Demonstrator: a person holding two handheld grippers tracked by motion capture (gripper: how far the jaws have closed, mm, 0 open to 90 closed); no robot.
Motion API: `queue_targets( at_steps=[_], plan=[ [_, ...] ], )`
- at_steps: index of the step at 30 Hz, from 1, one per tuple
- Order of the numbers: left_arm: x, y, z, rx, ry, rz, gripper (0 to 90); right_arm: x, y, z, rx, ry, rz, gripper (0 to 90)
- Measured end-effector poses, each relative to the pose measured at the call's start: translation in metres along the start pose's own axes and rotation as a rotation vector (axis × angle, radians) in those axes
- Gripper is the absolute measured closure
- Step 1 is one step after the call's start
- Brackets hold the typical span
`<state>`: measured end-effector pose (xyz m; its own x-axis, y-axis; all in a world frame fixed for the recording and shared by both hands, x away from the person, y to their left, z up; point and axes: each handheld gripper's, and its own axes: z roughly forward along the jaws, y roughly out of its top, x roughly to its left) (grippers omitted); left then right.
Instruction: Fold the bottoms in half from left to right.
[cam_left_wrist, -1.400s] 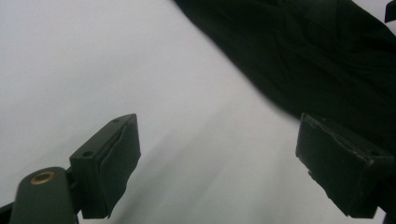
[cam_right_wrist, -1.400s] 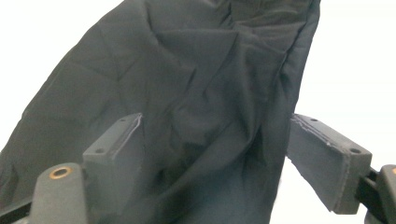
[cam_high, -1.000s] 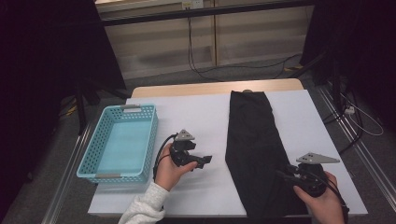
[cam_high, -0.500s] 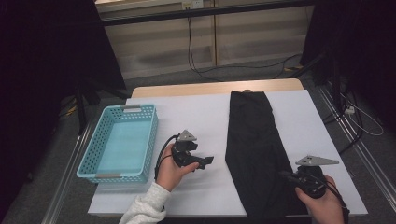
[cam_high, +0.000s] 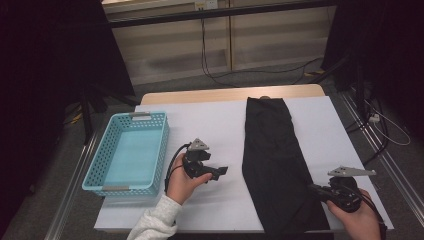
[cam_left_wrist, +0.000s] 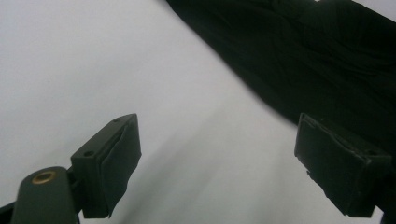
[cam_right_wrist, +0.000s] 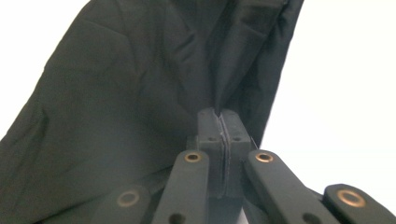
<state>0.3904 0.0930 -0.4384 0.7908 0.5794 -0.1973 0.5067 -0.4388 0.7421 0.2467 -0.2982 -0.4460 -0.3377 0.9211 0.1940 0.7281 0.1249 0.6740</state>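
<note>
High view: a long black folded cloth garment (cam_high: 272, 160) lies lengthwise on the white table (cam_high: 210, 125), running away from the person. The right gripper (cam_high: 320, 190) sits at the garment's near right edge, and its jaws have just been closing on that edge. The left gripper (cam_high: 220, 171) hovers over bare table just left of the garment, tips pointing toward the cloth, apart from it. A light blue plastic perforated basket (cam_high: 131, 152) stands well off beyond the left gripper's outer side, with nothing in it.

Left gripper view: the two black pads (cam_left_wrist: 112, 161) stand spread wide with only white table between them. The garment's edge runs diagonally just ahead of the far pad, not touching it.

Right gripper view: the jaws are pressed together, pinching a fold of the dark fabric (cam_right_wrist: 140, 93), which rises in a ridge straight out of the tips. The rest of the cloth spreads ahead and to the left of the claw.

The step in hand looks like gripping the near end for a fold or lift. To do it well, the left claw should slide its lower pad under the opposite near edge and close on all layers, level with the right grip, before both hands rise together, so the cloth lifts evenly rather than twisting.
</note>
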Motion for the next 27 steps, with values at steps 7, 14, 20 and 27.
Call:
queue_targets(
  at_steps=[7, 14, 20, 27],
  plan=[
    [0.000, -0.001, 0.001, 0.003, -0.007, -0.005, 14.5, 0.000, 0.000, 0.002, -0.003, 0.004, 0.011, 77.8],
    [0.003, 0.000, -0.001, -0.006, 0.000, -0.012, 14.8, 0.000, 0.005, 0.006, -0.038, -0.038, 0.017, 72.0],
    [0.002, 0.000, 0.000, -0.003, -0.002, -0.010, 15.0, -0.001, 0.003, 0.009, -0.001, -0.020, 0.005, 89.7],
    [0.001, 0.001, -0.001, -0.005, -0.002, -0.005, 15.0, -0.008, 0.001, -0.001, 0.021, -0.026, 0.014, 89.9]
  ],
)
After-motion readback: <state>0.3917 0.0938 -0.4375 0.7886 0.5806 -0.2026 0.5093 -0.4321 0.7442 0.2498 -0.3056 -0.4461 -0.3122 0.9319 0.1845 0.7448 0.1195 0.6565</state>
